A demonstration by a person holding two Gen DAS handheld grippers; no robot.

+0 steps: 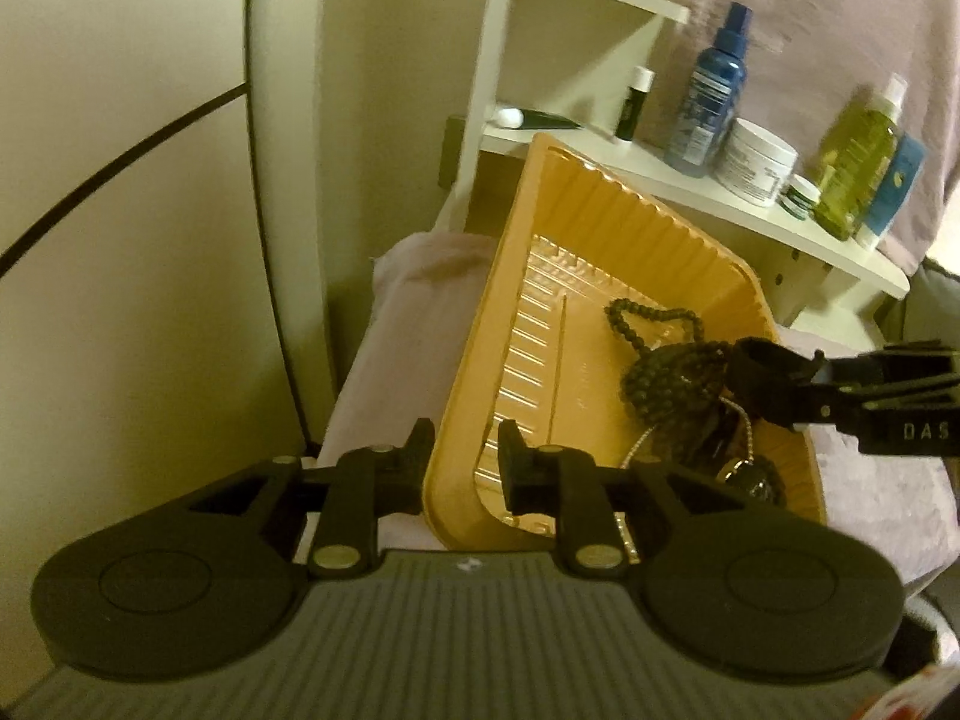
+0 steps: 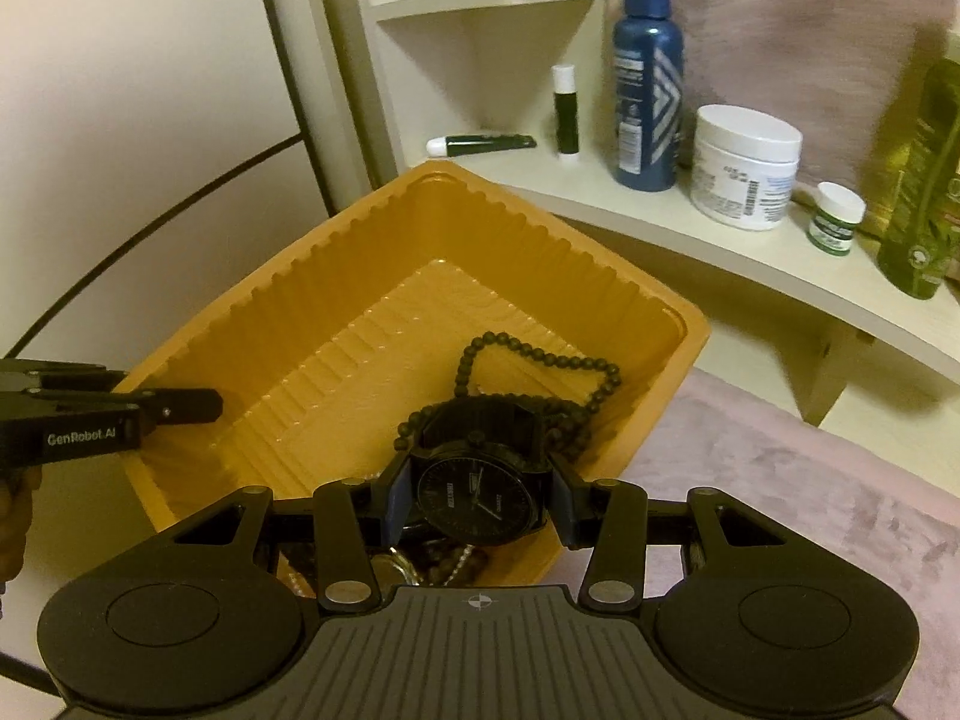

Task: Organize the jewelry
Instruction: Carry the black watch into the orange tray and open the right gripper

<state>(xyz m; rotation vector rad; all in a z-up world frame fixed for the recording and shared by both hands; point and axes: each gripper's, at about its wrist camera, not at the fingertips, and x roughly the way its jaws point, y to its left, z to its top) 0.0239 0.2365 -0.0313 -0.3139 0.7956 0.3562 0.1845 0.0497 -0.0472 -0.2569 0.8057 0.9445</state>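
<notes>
An orange plastic tray [image 1: 600, 228] [image 2: 336, 300] rests on a pink cloth. In it lie a black bead necklace [image 2: 540, 360] [image 1: 654, 324], a silver chain [image 1: 642, 441] and other jewelry. My right gripper [image 2: 480, 495] is shut on a black wristwatch [image 2: 480, 495] and holds it over the tray's near corner; this gripper also shows in the left wrist view [image 1: 774, 384], reaching in from the right. My left gripper [image 1: 465, 462] straddles the tray's near wall, one finger on each side, touching or nearly touching it; it also enters the right wrist view [image 2: 186, 405] from the left.
A white corner shelf [image 2: 690, 222] behind the tray holds a blue spray bottle [image 2: 648, 84], a white jar [image 2: 744, 168], a small green-labelled jar [image 2: 837, 219], a green bottle [image 2: 924, 180] and two small green tubes [image 2: 480, 144]. A pale wall panel stands to the left.
</notes>
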